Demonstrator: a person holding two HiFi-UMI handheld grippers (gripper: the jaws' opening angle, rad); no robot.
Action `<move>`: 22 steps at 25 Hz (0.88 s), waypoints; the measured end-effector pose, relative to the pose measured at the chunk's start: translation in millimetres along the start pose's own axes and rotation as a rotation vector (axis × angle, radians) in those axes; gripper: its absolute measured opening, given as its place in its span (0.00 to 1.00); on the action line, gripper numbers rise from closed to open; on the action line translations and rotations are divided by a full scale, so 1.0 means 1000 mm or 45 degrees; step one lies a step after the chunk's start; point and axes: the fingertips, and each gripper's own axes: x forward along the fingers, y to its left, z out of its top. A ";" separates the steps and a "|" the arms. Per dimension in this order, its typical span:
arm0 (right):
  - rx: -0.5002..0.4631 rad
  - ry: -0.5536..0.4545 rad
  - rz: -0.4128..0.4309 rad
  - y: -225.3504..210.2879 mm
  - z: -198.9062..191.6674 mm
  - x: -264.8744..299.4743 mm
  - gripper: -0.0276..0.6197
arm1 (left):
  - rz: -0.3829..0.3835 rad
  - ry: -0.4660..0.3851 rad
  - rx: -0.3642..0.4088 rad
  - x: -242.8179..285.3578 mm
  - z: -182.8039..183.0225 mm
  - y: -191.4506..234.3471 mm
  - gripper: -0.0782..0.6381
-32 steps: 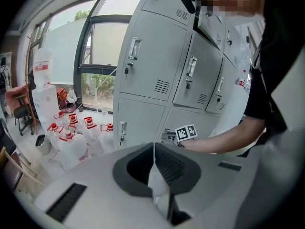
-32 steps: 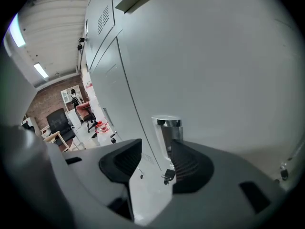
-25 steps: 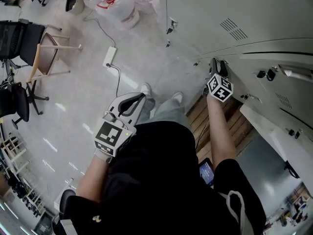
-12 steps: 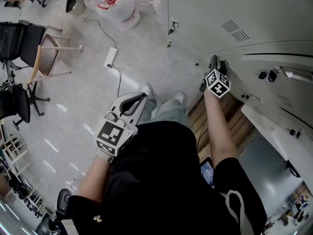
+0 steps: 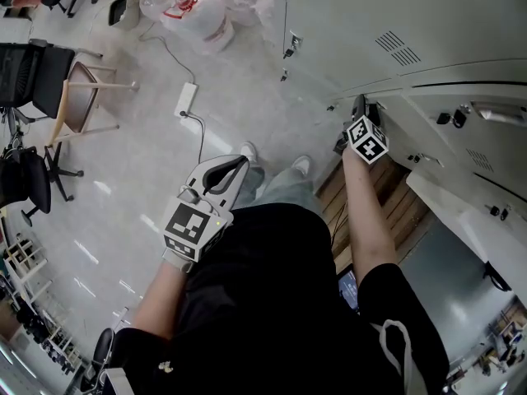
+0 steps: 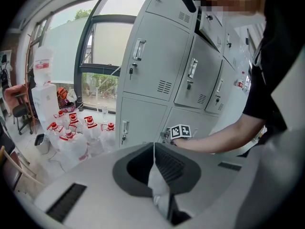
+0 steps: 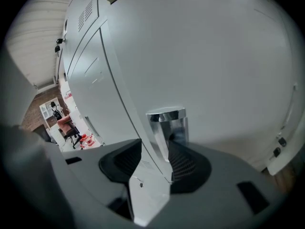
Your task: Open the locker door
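Overhead, the head view shows the person standing next to a bank of grey lockers [image 5: 370, 23]. The left gripper [image 5: 233, 168] is held low in front of the body, over the pale floor [image 5: 140, 163]. It is well apart from the lockers and touches nothing. The right gripper [image 5: 360, 103] is stretched forward on a straight arm, and its tips are against the locker fronts down near the floor. A wooden chair [image 5: 82, 89], a white power strip [image 5: 185, 95] with its cord, and a cluster of red-capped water bottles [image 5: 193, 6] stand farther out on the floor.

In the left gripper view, the left gripper [image 6: 153, 151] has its jaws pressed together with nothing between them. Beyond them is the lower-row locker door [image 6: 193, 117]. The right gripper's marker cube [image 6: 180, 131] sits at that door's left edge. The water bottles [image 6: 71, 137] stand under a window [image 6: 100, 46].

In the right gripper view, the right gripper [image 7: 157, 159] has its jaws closed on the locker door [image 7: 205, 70]. The door's thin edge runs between the two pads. The chrome handle [image 7: 167, 123] stands just above the jaws on the door's face, by the right pad. The neighbouring lockers [image 7: 86, 66] recede to the left.
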 end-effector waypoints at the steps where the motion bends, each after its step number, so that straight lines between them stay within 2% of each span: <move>1: -0.004 0.001 -0.002 0.001 -0.003 -0.003 0.33 | -0.004 -0.001 0.001 -0.002 -0.001 0.000 0.14; 8: -0.047 0.008 -0.035 0.004 -0.026 -0.032 0.34 | -0.037 -0.008 0.011 -0.012 -0.006 0.000 0.14; 12: -0.034 0.016 -0.080 -0.001 -0.037 -0.046 0.28 | -0.065 -0.008 0.026 -0.018 -0.009 0.000 0.14; 22: -0.077 0.027 -0.150 -0.008 -0.061 -0.084 0.26 | -0.156 0.005 0.072 -0.027 -0.017 0.000 0.14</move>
